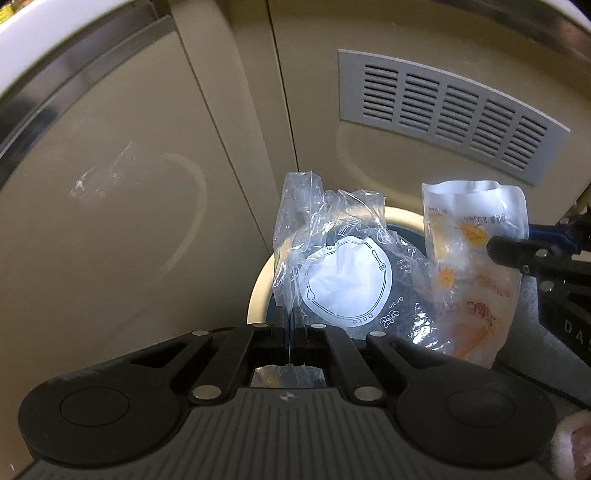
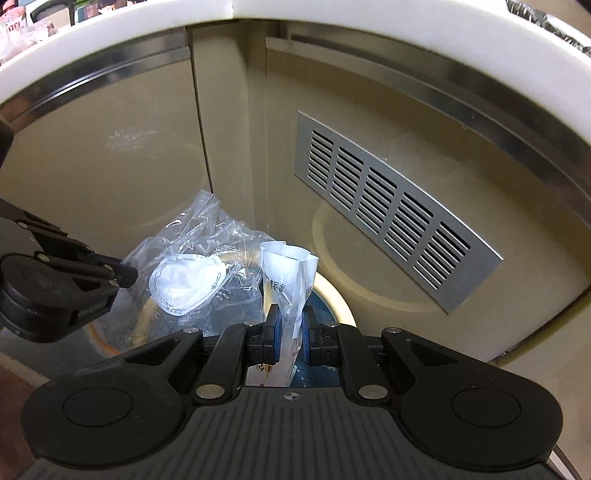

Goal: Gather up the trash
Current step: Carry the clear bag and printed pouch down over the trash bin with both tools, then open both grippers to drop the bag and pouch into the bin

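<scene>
In the left wrist view my left gripper (image 1: 290, 314) is shut on the lower edge of a crumpled clear plastic bag (image 1: 343, 273) with a round white label. The bag hangs over a round bin, cream rim (image 1: 258, 291), dark inside. To the right, my right gripper (image 1: 495, 247) pinches a white wrapper with orange print (image 1: 469, 277). In the right wrist view my right gripper (image 2: 290, 321) is shut on that wrapper (image 2: 290, 273) between its blue pads, above the bin rim (image 2: 336, 295). The left gripper (image 2: 129, 275) holds the clear bag (image 2: 192, 273) at the left.
Beige cabinet doors stand close behind the bin, one with a grey vent grille (image 1: 450, 110) (image 2: 388, 206). A white countertop edge (image 2: 295, 7) overhangs above, with a metal strip under it. A fuzzy sleeve (image 1: 569, 439) shows at the lower right.
</scene>
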Demonstrator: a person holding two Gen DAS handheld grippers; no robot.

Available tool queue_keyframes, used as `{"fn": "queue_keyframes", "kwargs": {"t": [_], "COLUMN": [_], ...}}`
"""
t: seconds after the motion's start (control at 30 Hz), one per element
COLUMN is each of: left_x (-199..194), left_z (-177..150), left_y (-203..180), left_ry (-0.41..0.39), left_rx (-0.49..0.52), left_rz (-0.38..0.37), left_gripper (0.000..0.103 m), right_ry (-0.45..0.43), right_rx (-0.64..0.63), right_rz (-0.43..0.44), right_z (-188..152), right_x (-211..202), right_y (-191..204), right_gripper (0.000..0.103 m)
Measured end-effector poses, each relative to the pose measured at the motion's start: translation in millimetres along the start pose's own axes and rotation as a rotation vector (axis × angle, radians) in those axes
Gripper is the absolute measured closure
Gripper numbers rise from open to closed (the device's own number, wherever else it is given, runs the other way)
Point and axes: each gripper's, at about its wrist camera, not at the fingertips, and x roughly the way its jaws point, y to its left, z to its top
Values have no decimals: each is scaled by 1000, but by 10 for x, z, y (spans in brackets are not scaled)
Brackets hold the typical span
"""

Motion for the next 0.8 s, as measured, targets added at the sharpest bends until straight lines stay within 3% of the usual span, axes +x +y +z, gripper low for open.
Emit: {"fn": "queue_keyframes", "kwargs": {"t": [0.7, 0.8], "left_x": [371, 420], "left_z": [119, 147], "left_y": [-246, -276], "left_ry": [80, 104], "left_rx": [82, 92], "left_rz": [51, 45], "left_gripper": [103, 96], "right_ry": [94, 107], "right_rx": [-10, -10], "right_rz": [-23, -33], "right_z": [9, 23], "right_x": [395, 432], "right_y": [34, 45], "right_gripper": [90, 90]}}
